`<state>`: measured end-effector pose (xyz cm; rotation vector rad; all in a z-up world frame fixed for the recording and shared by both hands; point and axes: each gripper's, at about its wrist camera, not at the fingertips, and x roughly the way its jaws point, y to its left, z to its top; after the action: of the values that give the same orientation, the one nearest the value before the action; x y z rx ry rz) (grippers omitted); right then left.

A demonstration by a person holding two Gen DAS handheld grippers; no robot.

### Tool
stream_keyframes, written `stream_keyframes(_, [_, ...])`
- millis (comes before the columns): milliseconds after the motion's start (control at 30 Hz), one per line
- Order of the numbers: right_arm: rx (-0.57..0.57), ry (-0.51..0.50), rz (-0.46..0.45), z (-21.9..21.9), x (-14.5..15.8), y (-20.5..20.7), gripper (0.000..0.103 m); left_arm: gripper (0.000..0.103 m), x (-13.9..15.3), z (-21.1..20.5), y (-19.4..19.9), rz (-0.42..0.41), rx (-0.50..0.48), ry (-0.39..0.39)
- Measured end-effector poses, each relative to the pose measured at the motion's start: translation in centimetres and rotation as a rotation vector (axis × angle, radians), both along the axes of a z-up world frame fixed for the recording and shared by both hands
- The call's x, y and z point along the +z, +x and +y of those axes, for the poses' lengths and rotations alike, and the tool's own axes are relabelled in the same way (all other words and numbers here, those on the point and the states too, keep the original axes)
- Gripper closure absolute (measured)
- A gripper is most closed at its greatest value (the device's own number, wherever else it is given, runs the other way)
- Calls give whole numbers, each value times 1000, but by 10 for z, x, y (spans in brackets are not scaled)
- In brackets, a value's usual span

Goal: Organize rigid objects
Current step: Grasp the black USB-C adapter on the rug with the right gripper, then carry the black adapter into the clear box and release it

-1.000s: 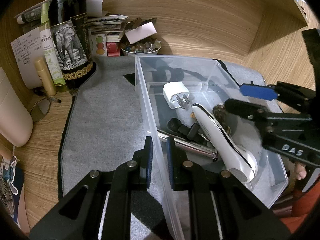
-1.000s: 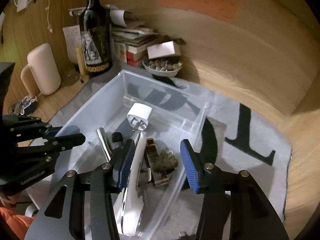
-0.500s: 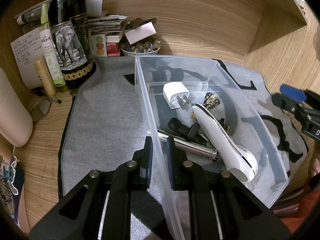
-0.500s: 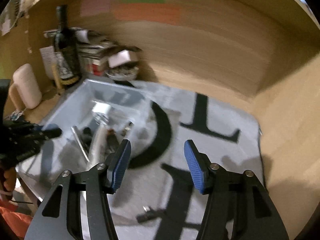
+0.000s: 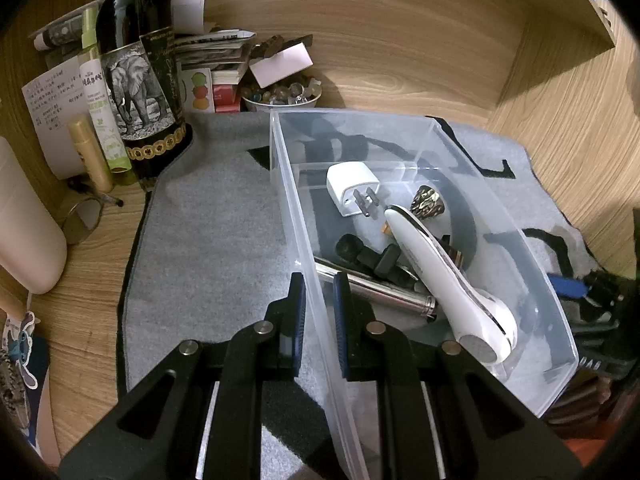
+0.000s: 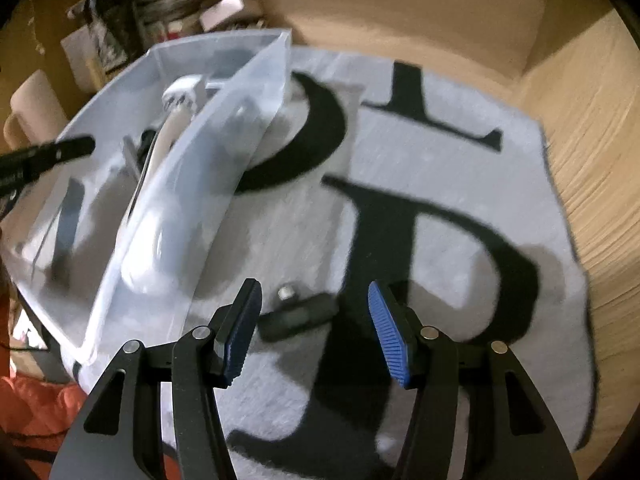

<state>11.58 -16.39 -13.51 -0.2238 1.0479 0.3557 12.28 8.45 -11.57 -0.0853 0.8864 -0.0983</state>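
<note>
A clear plastic bin (image 5: 292, 208) stands on a grey mat. My left gripper (image 5: 319, 300) is shut on the bin's left wall near its front. Inside lie a white charger plug (image 5: 348, 184), a white handheld device (image 5: 448, 280), a silver metal tube (image 5: 384, 292), black parts (image 5: 372, 254) and a small faceted metal knob (image 5: 428, 200). My right gripper (image 6: 314, 332) is open and empty, low over the mat right of the bin (image 6: 192, 184). A small dark cylindrical object with a silver end (image 6: 298, 314) lies on the mat just beyond its fingers.
A dark wine bottle (image 5: 140, 76), small bottles, papers and a bowl of beads (image 5: 280, 94) crowd the back left. A pale cylinder (image 5: 24, 236) stands at far left. Wooden walls close the back and right. The mat (image 6: 440, 200) bears large black letters.
My right gripper has left the bin, swung right and down over the mat, and now faces the small dark object. The faceted knob now lies in the bin. My left gripper has not moved.
</note>
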Motion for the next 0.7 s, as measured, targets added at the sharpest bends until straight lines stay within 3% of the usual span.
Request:
stream_keyframes(167, [4, 25, -5, -2, -7, -5, 53, 90, -1, 0, 1, 4, 1, 2])
stream_keyframes(200, [-2, 32, -7, -4, -7, -5, 61, 90, -2, -1, 0, 4, 0, 2])
stream_keyframes(433, [-8, 26, -34, -5, 1, 0, 62, 90, -2, 0, 1, 5, 1, -4])
stream_keyframes(700, [-1, 37, -115, -1, 31, 16, 62, 90, -2, 0, 1, 4, 3, -5])
